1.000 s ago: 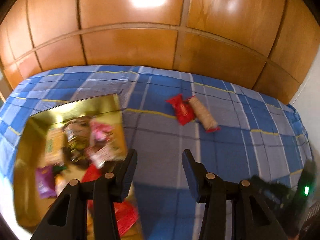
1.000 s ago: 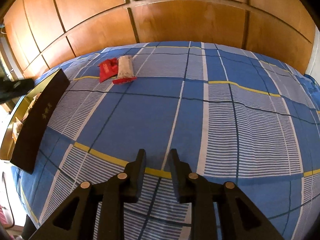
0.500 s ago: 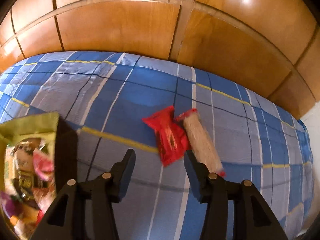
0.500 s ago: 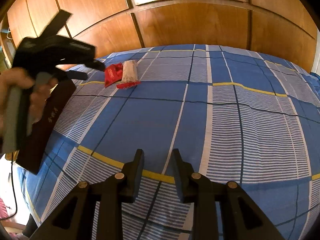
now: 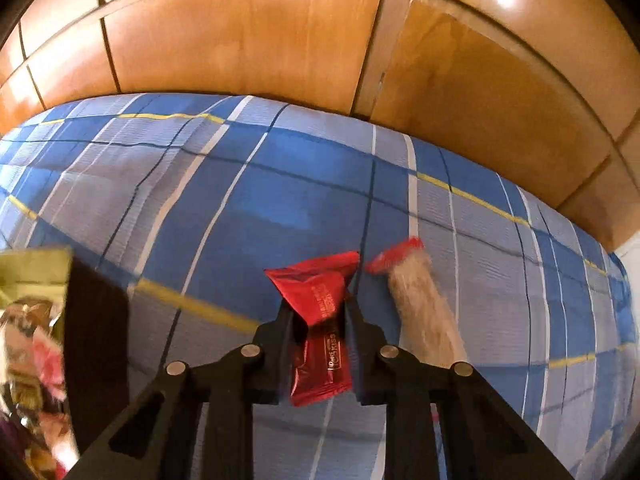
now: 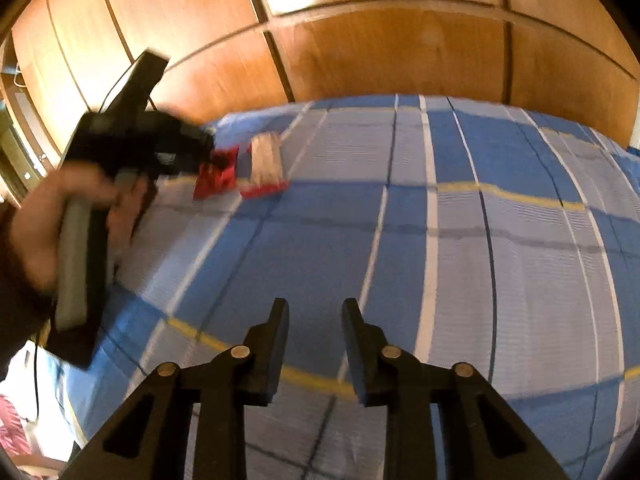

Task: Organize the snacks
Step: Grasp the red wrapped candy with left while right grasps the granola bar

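A red snack packet (image 5: 320,292) lies on the blue checked bedspread (image 5: 240,208), and my left gripper (image 5: 319,308) is shut on it, the pads pinching its middle. Just right of it lies a long pack of pale biscuits with red ends (image 5: 420,304), untouched. In the right wrist view the same red packet (image 6: 218,178) and biscuit pack (image 6: 266,160) sit far left, with a hand (image 6: 60,208) holding the left gripper over them. My right gripper (image 6: 316,308) hovers open above the bedspread with nothing between its fingers.
A dark box with a gold lining (image 5: 96,328) stands at the left edge, holding several mixed snacks (image 5: 28,340). Wooden wardrobe panels (image 5: 240,32) rise behind the bed. The bedspread (image 6: 480,260) stretches wide to the right.
My left gripper has moved right from above the snack box, come down over the red packet and shut on it. The right gripper has stayed in place.
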A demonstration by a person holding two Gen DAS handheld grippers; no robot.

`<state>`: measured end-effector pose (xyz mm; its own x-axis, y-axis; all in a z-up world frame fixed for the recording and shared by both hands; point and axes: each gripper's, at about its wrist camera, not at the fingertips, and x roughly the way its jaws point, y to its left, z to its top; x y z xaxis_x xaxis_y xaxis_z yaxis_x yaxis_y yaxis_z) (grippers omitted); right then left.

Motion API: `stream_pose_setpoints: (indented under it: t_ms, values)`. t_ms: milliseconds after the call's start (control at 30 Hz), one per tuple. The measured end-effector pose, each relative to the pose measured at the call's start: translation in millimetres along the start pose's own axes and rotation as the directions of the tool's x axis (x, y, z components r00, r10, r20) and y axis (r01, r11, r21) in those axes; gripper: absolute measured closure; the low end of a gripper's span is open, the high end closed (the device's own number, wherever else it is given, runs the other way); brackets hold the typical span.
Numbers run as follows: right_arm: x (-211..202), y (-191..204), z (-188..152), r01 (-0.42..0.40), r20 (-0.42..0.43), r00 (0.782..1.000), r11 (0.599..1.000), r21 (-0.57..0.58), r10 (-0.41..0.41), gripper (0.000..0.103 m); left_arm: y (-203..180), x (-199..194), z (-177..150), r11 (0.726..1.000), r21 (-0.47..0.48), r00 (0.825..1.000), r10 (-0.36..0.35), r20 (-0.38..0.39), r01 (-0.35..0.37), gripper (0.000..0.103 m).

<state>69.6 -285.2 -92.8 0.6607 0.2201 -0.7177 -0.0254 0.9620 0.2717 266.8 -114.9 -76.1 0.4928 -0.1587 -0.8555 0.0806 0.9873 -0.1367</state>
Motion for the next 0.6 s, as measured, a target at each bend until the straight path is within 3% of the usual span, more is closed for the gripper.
stream_pose_setpoints:
  t_ms: [200,367,600]
  values:
    - [20,5,49,-0.072,0.021,0.997,0.997,0.013,0.071,0.076,0,-39,-48,0.998,0.064,1.000,0.001,0.027,-0.002,0.080]
    - [50,20,83,-0.122,-0.017,0.992,0.992,-0.032,0.122,0.076,-5,-75,-84,0.990,0.139,0.996,-0.034,0.078,0.023,0.080]
    - [93,43,113,-0.084,-0.086,0.994,0.986,-0.141,0.072,0.068,-2,-110,-110,0.984,0.171,0.991,-0.072,0.111,0.052,0.080]
